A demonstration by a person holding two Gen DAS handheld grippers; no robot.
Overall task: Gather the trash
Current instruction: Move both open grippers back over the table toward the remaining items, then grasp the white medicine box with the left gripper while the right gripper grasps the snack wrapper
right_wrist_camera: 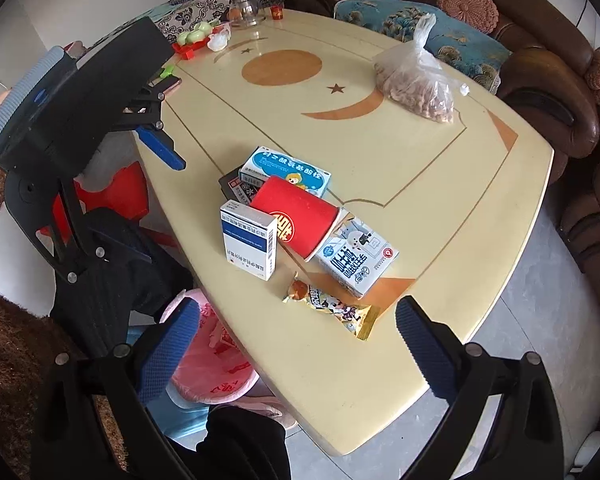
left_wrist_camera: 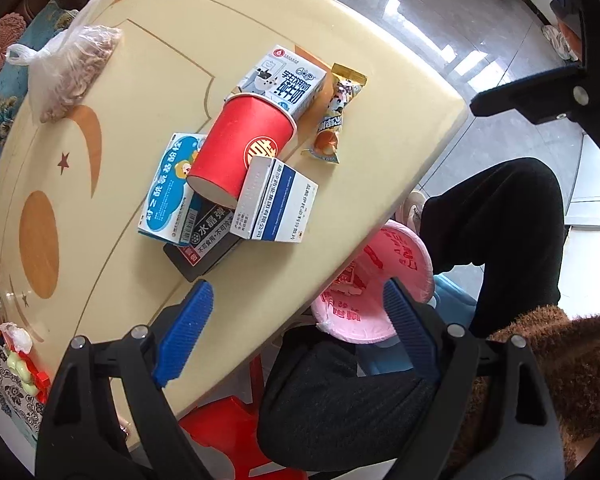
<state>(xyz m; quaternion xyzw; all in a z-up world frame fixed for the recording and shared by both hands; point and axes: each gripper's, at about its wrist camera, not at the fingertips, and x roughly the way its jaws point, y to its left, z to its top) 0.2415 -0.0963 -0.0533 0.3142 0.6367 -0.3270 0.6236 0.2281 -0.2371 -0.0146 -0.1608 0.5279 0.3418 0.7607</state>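
Both grippers hang with jaws wide apart, gripping nothing; the left gripper point(left_wrist_camera: 296, 328) sits over the table point(left_wrist_camera: 100, 208) edge, the right gripper point(right_wrist_camera: 300, 344) near the snack wrapper point(right_wrist_camera: 332, 306); a tipped red cup point(right_wrist_camera: 296, 216) lies among 3 boxes, the milk carton point(right_wrist_camera: 356, 260) just right of it; the pink-lined bin point(left_wrist_camera: 374, 292) sits below the table's near edge.

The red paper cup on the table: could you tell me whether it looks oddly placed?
Yes: the red paper cup lies tipped on its side, propped across the blue-and-white box and milk carton rather than upright.
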